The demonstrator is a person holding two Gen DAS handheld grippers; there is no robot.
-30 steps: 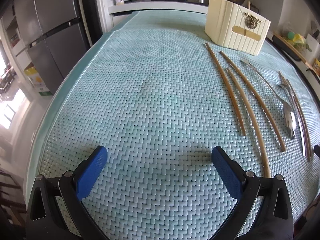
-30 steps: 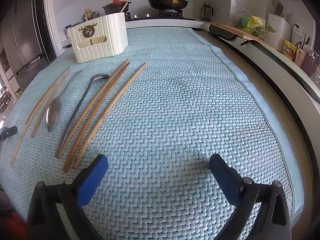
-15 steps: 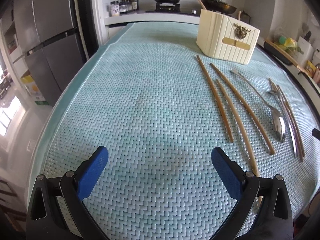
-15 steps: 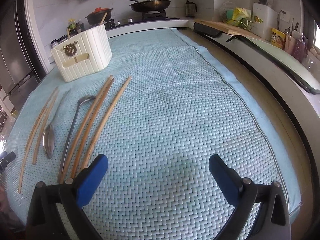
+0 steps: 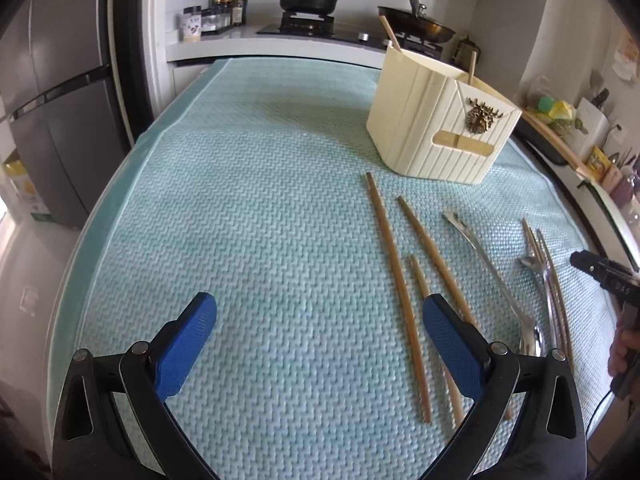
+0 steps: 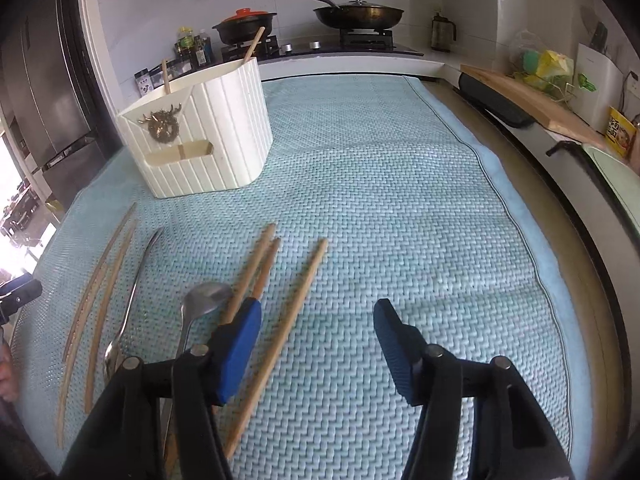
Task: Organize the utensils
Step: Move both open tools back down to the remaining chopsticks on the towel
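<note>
The left tool (image 5: 320, 328) hangs spread wide over the mat (image 5: 248, 240) on the desk, empty. The right tool (image 6: 316, 332) has just been closing, nothing between its pads. Chopsticks (image 6: 298, 300) and spoons (image 6: 202, 300) lie before the cream holder (image 6: 208, 140).

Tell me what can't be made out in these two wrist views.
- Holder contents: both views, walls hide all but two stick tips.
- Chopsticks' near ends: right wrist view, right gripper covers them.
- Spoon bowl: left wrist view, left gripper frame cuts it off.
</note>
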